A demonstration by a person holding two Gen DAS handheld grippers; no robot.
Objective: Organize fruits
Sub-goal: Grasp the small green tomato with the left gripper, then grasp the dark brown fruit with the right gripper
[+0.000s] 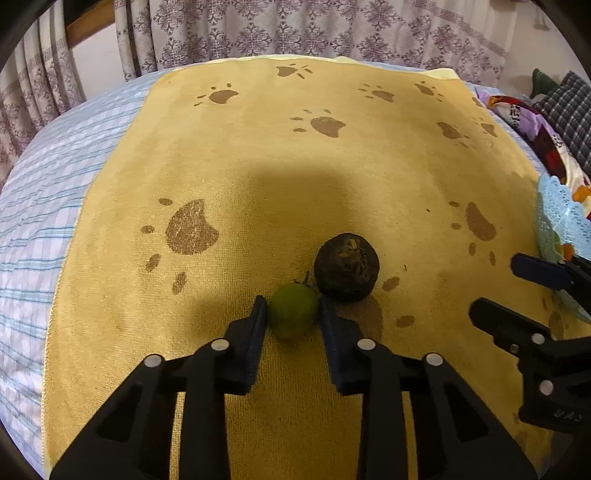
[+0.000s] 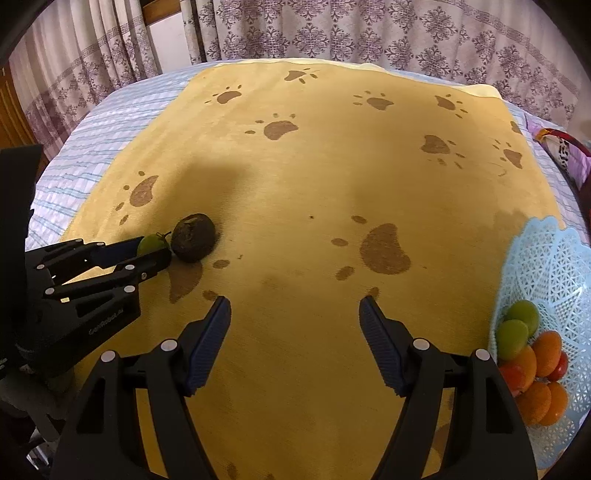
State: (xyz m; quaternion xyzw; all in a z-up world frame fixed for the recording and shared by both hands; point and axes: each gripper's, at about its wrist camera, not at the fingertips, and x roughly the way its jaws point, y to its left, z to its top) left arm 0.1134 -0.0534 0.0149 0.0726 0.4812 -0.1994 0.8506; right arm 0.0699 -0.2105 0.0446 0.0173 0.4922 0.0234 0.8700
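A small green fruit (image 1: 293, 312) lies on the yellow paw-print towel (image 1: 258, 166), touching a dark brown round fruit (image 1: 346, 267) behind it. My left gripper (image 1: 293, 308) is shut on the green fruit, one finger on each side; it also shows in the right wrist view (image 2: 153, 249), with the green fruit (image 2: 151, 242) and the dark fruit (image 2: 194, 238). My right gripper (image 2: 294, 306) is open and empty over the towel, left of a light blue lattice basket (image 2: 546, 266) holding green, orange and red fruits (image 2: 532, 354).
The towel covers a blue striped bed sheet (image 1: 40, 221). Patterned curtains (image 2: 369, 33) hang behind. Colourful bedding and a checked cloth (image 1: 565, 122) lie at the far right. The basket's rim (image 1: 557, 218) is at the right edge of the left wrist view.
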